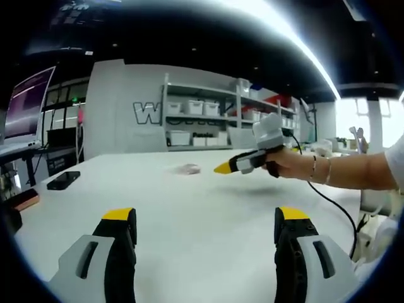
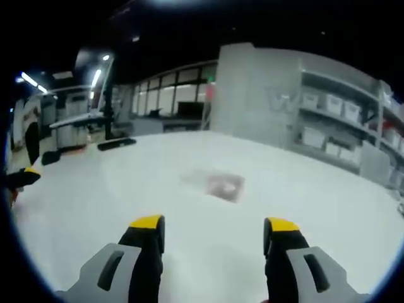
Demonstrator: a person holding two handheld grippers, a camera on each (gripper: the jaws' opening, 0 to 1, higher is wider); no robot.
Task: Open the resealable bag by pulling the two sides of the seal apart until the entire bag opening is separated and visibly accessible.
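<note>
Your left gripper [image 1: 205, 230], with its grey and black jaws tipped in yellow, stands spread wide over the bare white table top [image 1: 189, 214] and grips nothing. Your right gripper [image 2: 214, 237] is likewise spread wide and empty in the right gripper view; in the left gripper view it comes in from the right, held in your hand [image 1: 287, 163] with its yellow tips pointing left, and there you cannot tell how far its jaws stand apart. Just beyond the right gripper's tips, the small clear resealable plastic bag [image 2: 218, 184] lies flat on the table, apart from both grippers; something pinkish shows through it, too blurred to name, and you cannot tell whether its seal is shut. In the left gripper view the bag [image 1: 185, 168] is a faint pale patch further out. A flat black device [image 1: 63, 180] lies at the table's left edge. Far back, a grey shelving unit [image 1: 221, 117] holds rows of white storage bins [image 1: 194, 107]; their contents are hidden.
</note>
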